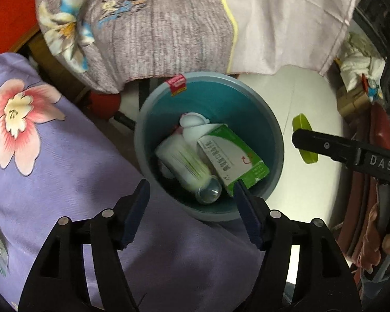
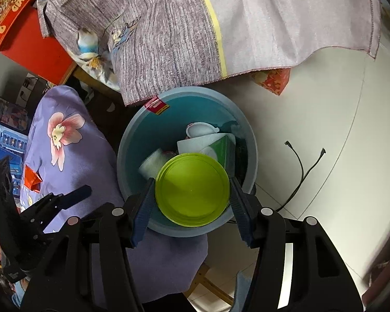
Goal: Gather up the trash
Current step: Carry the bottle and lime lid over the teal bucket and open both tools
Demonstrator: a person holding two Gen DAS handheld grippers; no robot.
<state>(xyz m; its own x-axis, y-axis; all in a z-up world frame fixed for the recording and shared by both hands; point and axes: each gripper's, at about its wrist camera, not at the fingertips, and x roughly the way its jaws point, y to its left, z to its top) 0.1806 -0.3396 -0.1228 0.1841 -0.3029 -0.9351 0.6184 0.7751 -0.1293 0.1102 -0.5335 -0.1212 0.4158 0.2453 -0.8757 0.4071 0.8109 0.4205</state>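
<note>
Green lid (image 2: 192,189): pinched flat between both fingers of the right gripper (image 2: 191,196), hanging right over the bin
Bin (image 1: 273,130): teal, on the white floor, already has a white bottle (image 1: 184,163), a green-and-white box (image 1: 234,158) and a white cup (image 1: 192,124) inside
Left gripper (image 1: 192,195): fingers spread wide, holding nothing, above the bin's near rim
Purple floral cloth (image 1: 52,169): just beside the bin, on its left

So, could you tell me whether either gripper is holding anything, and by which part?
The right gripper holds the green lid by opposite edges of its rim, above the bin. The left gripper is open and empty.
</note>
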